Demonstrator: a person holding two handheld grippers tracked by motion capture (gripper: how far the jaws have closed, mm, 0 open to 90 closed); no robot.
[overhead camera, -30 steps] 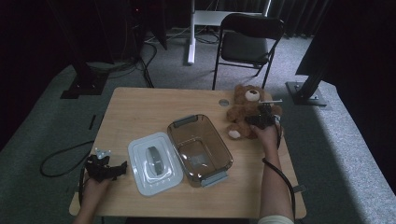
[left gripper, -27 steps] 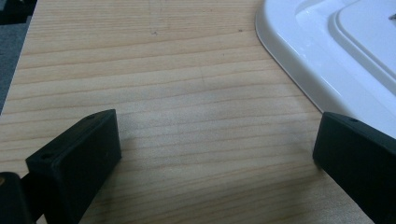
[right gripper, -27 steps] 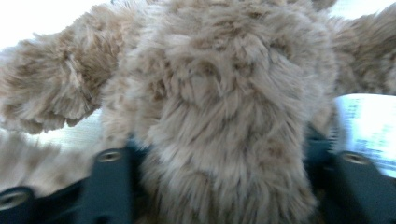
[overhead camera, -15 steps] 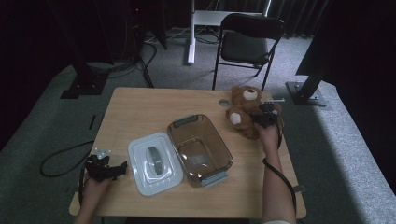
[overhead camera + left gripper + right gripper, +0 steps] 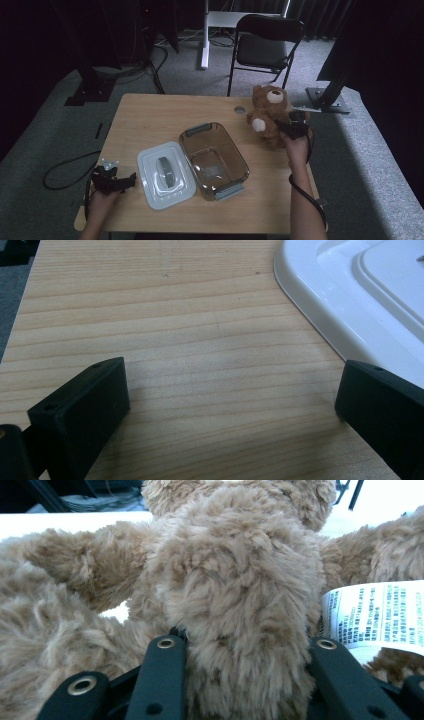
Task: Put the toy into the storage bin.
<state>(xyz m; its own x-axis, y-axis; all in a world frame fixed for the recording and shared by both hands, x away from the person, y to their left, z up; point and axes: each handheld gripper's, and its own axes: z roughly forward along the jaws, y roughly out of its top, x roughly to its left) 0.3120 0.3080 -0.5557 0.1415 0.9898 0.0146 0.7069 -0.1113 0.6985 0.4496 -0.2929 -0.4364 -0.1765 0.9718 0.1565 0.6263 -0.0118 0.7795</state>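
Note:
A brown teddy bear [image 5: 267, 117] hangs upright just above the table's far right corner. My right gripper [image 5: 287, 128] is shut on its body from behind. In the right gripper view the fur [image 5: 240, 595] bulges between the two black jaws, which have just been closing on it, and a white care label [image 5: 375, 615] hangs at the right. My left gripper [image 5: 131, 178] rests near the front left edge, open, with bare wood between its jaws [image 5: 232, 390]. A clear brown container [image 5: 235, 150] stands mid-table, its white lid [image 5: 150, 192] [image 5: 360, 295] lying beside it.
The wooden table [image 5: 150, 120] has a small round grommet [image 5: 240, 109] near the far edge by the bear. A black folding chair [image 5: 267, 35] stands behind the table. Cables trail on the grey carpet at the left.
The right gripper has closed on the bear and raised it from lying on the table to hanging upright. The left gripper has stayed put.

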